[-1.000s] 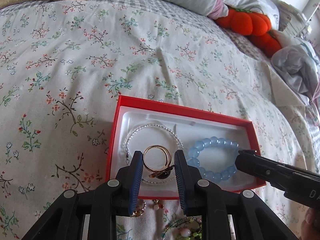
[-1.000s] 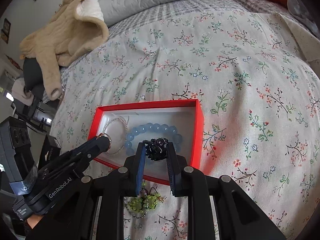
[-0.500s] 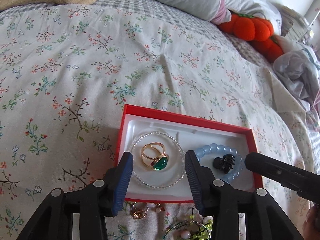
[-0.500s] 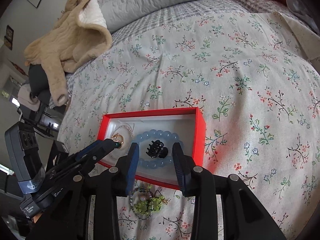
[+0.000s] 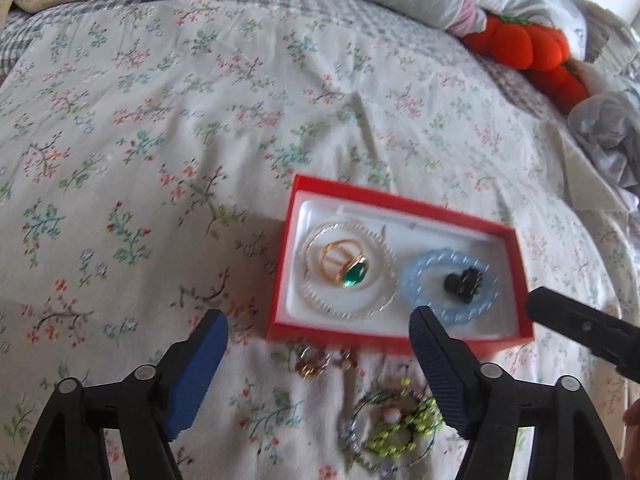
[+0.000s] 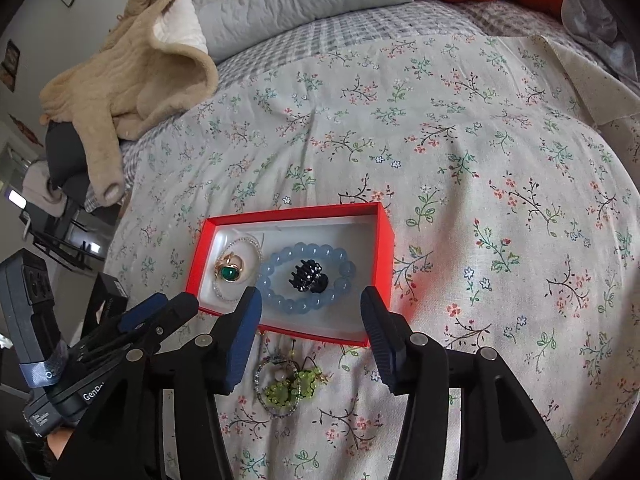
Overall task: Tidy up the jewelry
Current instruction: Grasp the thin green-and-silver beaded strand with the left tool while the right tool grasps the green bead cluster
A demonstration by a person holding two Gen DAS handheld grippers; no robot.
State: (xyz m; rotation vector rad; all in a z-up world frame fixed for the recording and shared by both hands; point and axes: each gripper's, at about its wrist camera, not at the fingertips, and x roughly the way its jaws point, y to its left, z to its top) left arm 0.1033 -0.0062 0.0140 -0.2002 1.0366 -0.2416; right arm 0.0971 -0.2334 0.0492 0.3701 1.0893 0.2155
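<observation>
I'm holding both the left gripper (image 5: pixel 318 354) and right gripper (image 6: pixel 311 326) with jaws spread, gripping nothing, near the box (image 5: pixel 400 204) on the bed (image 5: pixel 160 120); ring (image 5: pixel 345 267) and clip (image 5: pixel 464 282) are lying inside it.

A floral bedspread (image 6: pixel 460 168) carries a red box (image 6: pixel 383 236), loose jewelry (image 6: pixel 286 386), pillow (image 6: pixel 300 4) and beige robe (image 6: pixel 132 64).

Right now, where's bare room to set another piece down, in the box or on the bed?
The red box is crowded: gold ring inside the clear bracelet, black clip inside the blue bracelet. Only its far strip is bare. The floral bedspread left of and beyond the box is free; the near edge holds loose jewelry.
</observation>
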